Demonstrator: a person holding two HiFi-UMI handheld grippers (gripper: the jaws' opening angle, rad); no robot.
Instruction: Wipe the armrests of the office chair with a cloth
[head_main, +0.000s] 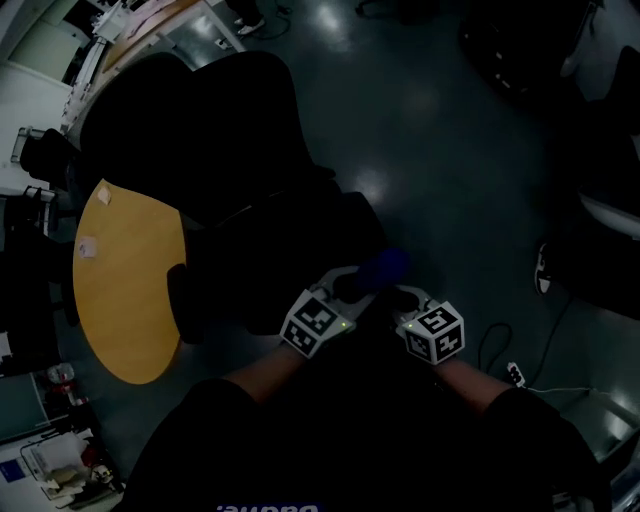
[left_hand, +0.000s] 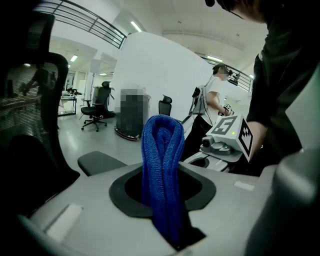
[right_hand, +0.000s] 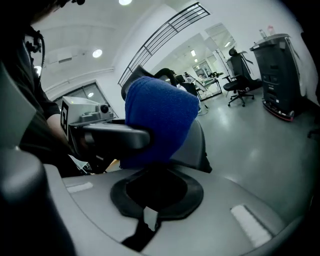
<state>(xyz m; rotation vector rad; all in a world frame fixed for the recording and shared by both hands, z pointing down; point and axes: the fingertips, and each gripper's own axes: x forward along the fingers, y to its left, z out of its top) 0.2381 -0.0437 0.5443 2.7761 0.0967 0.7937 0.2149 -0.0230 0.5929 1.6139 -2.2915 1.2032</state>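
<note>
A folded blue cloth (left_hand: 162, 160) stands upright, clamped in my shut left gripper (left_hand: 165, 210). In the head view both grippers meet over the black office chair (head_main: 230, 130), with the cloth (head_main: 385, 265) at their tips. My left gripper (head_main: 350, 283) is just left of my right gripper (head_main: 400, 293). The right gripper (right_hand: 152, 200) has its jaws together, and the cloth (right_hand: 160, 115) bulks just beyond them behind a dark bar (right_hand: 115, 136). A grey armrest pad (left_hand: 100, 161) lies low to the left of the cloth. The dim head view hides the chair's details.
A round yellow table (head_main: 125, 290) stands left of the chair. A cable and power strip (head_main: 515, 372) lie on the floor at the right. Other office chairs (left_hand: 95, 107), a standing person (left_hand: 212, 107) and a black cabinet (right_hand: 280, 75) are farther off.
</note>
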